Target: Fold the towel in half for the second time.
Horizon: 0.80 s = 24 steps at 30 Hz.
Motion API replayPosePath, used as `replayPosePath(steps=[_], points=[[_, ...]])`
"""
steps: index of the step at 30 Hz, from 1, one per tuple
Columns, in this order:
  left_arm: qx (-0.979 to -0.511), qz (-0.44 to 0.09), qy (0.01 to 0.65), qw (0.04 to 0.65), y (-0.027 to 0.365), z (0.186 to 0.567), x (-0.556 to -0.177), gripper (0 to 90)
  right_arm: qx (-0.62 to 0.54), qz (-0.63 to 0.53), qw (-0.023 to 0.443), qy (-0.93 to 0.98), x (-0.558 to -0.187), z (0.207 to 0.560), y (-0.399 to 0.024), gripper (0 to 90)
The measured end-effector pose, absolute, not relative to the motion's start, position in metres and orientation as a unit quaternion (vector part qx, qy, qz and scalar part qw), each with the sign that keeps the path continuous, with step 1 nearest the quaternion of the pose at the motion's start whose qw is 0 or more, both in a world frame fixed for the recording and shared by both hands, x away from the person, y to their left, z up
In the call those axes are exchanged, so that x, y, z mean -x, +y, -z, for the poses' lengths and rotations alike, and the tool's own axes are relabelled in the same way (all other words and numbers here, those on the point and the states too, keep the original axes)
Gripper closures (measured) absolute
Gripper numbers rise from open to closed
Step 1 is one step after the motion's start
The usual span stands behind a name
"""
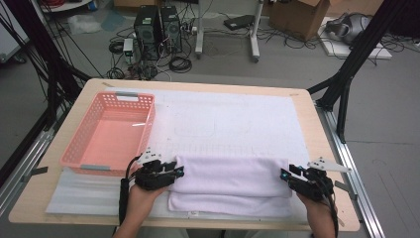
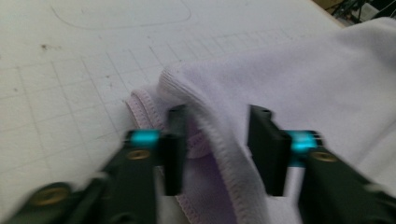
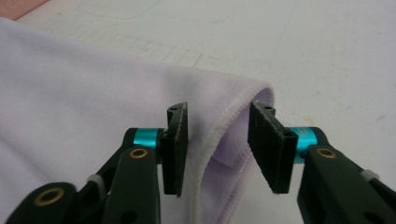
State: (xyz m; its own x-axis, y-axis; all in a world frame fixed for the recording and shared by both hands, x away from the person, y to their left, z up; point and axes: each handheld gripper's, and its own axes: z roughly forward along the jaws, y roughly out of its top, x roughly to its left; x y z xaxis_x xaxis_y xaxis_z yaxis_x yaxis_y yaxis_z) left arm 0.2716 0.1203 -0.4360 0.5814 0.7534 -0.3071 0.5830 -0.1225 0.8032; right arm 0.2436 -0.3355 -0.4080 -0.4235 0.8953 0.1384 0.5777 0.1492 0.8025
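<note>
a wooden table (image 1: pixel 198 85) is filling the middle of the high view, and a white mat (image 1: pixel 237 119) printed with a faint grid is covering most of its top. a pink plastic basket (image 1: pixel 79 144) is standing on the mat toward nine o'clock, with nothing lying in it. a pale lilac towel (image 1: pixel 230 183) is lying folded in a long band along the near edge, toward six o'clock, its short ends pointing to nine and three o'clock. the person's forearms are coming in from six o'clock, one to each end of the towel. the left gripper (image 1: pixel 174 171) is sitting at the towel's nine o'clock end, just beside the basket's near corner; in the left gripper view the left gripper (image 2: pixel 215 144) is showing its two black jaws standing apart, with the stitched edge of the towel (image 2: pixel 289 84) running up between them and the layered corner lying toward eleven o'clock, neither pad pressing on the cloth. the right gripper (image 1: pixel 286 176) is sitting at the three o'clock end; in the right gripper view the right gripper (image 3: pixel 217 140) is likewise holding its jaws apart, the folded hem of the towel (image 3: pixel 93 93) passing between them without being pinched, and bare mat (image 3: pixel 327 56) is lying toward two o'clock beyond the corner.
</note>
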Motion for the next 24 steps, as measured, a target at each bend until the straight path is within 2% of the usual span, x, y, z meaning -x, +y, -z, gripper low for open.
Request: replayPosePath(steps=[1, 2, 10, 18, 20, 21, 22, 23, 24], points=[[-0.745, -0.096, 0.447, 0.486, 0.119, 0.436, -0.27, 83.9, -0.502, -0.412, 0.186, 0.737, -0.247, 0.41, -0.335, 73.6], [-0.743, -0.093, 0.444, 0.491, 0.119, 0.435, -0.269, 84.7, -0.498, -0.408, 0.184, 0.742, -0.249, 0.411, -0.334, 83.8], [-0.723, -0.084, 0.426, 0.537, 0.14, 0.42, -0.241, 85.0, -0.472, -0.446, 0.193, 0.736, -0.215, 0.4, -0.344, 86.1], [-0.742, -0.063, 0.395, 0.538, 0.147, 0.424, -0.208, 83.5, -0.461, -0.444, 0.178, 0.748, -0.177, 0.403, -0.349, 85.6], [-0.747, -0.059, 0.389, 0.536, 0.15, 0.426, -0.202, 78.5, -0.466, -0.432, 0.166, 0.754, -0.17, 0.406, -0.35, 83.3], [-0.746, -0.064, 0.389, 0.536, 0.151, 0.426, -0.201, 70.1, -0.475, -0.423, 0.153, 0.756, -0.167, 0.408, -0.351, 78.7], [-0.744, -0.075, 0.39, 0.537, 0.152, 0.424, -0.202, 58.1, -0.479, -0.419, 0.15, 0.757, -0.165, 0.409, -0.353, 70.1], [-0.74, -0.085, 0.391, 0.54, 0.154, 0.421, -0.204, 51.8, -0.487, -0.415, 0.163, 0.751, -0.163, 0.409, -0.355, 60.6], [-0.734, -0.094, 0.394, 0.546, 0.154, 0.419, -0.207, 47.7, -0.498, -0.416, 0.18, 0.739, -0.164, 0.407, -0.358, 56.7]])
